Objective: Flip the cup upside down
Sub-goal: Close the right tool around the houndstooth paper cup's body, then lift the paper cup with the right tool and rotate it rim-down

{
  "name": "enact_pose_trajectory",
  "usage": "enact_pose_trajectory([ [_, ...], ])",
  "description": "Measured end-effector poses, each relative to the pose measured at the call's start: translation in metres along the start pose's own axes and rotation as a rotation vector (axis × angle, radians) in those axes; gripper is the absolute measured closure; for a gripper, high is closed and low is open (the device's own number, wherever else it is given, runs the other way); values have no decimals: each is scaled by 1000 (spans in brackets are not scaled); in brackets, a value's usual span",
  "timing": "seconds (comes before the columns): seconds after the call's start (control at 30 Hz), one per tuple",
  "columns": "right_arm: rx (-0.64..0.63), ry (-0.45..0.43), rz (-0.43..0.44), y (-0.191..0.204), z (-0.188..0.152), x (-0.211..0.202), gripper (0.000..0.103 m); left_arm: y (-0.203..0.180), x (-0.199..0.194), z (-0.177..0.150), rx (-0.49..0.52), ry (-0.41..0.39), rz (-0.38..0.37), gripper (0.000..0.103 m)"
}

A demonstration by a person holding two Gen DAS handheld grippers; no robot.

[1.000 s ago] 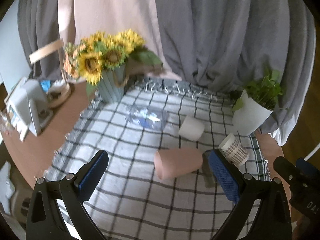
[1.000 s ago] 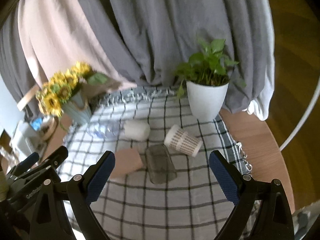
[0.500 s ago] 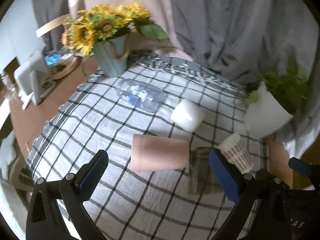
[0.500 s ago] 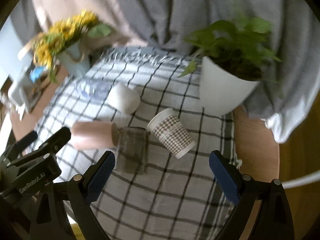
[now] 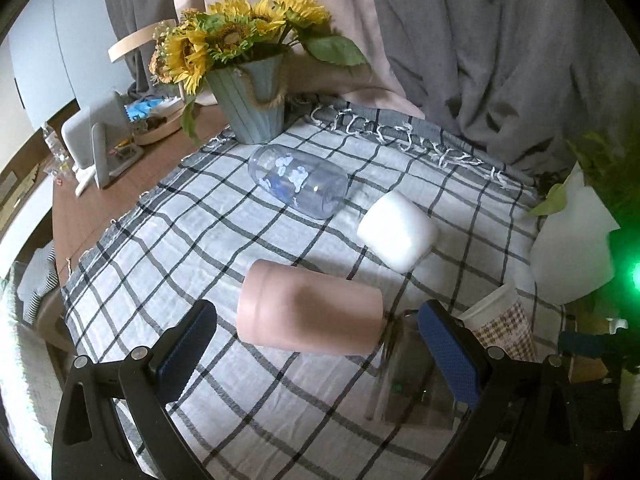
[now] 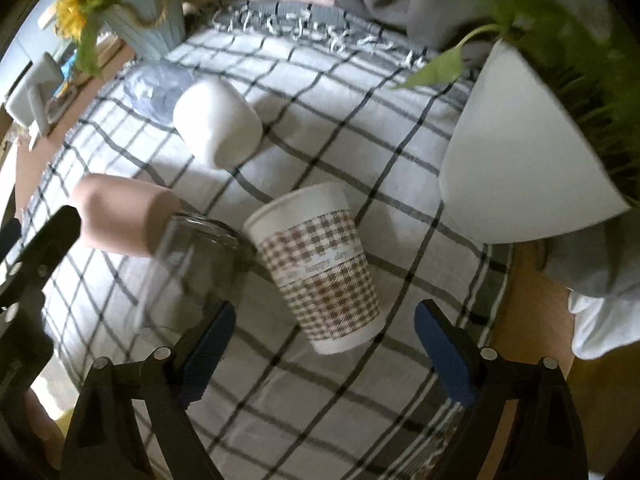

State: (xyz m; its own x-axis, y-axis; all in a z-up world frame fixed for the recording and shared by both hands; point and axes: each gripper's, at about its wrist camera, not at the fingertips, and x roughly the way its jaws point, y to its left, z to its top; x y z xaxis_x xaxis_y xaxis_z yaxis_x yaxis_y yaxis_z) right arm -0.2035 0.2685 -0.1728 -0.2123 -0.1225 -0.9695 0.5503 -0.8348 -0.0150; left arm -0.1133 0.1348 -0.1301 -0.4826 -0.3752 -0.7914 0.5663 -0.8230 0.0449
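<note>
**Hovering over five tipped cups**

Lying on its side at the centre of the right wrist view, the checked paper cup (image 6: 320, 268) sits between the spread fingers of the right gripper (image 6: 324, 348), untouched. Beside it lie a dark glass (image 6: 196, 260), blurred and half hidden, a pink cup (image 5: 312, 308), a white cup (image 5: 396, 232) and a clear tumbler (image 5: 300, 180) on the plaid cloth (image 5: 168, 240). The left gripper (image 5: 316, 364) is spread wide, empty, below the pink cup. A white plant pot (image 6: 524, 160) is cut off at the right edge; a sunflower vase (image 5: 256, 104) stands upper left.
</note>
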Motion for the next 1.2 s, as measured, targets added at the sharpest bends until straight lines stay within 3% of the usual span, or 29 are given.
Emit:
enact_pose_trajectory([
  [0.23, -11, 49, 14, -6, 8, 32, 25, -11, 6, -1, 18, 18, -2, 0],
  [0.3, 0, 42, 31, -7, 9, 36, 36, -11, 7, -1, 26, 21, -8, 0],
  [0.53, 115, 0, 37, -15, -2, 26, 40, -4, -1, 1, 103, -29, -41, 0],
  [0.73, 265, -124, 16, -16, -29, -20, 40, 10, -13, 10, 213, -56, -164, 0],
  [0.83, 327, -211, -8, -2, -46, -53, 40, 32, -21, 17, 244, -68, -244, 0],
  [0.97, 423, -281, 5, 27, -63, -81, 40, 63, -27, 26, 286, -84, -298, 0],
  [1.2, 591, -325, 21, 86, -83, -94, 40, 129, -17, 26, 360, -87, -307, 0],
])
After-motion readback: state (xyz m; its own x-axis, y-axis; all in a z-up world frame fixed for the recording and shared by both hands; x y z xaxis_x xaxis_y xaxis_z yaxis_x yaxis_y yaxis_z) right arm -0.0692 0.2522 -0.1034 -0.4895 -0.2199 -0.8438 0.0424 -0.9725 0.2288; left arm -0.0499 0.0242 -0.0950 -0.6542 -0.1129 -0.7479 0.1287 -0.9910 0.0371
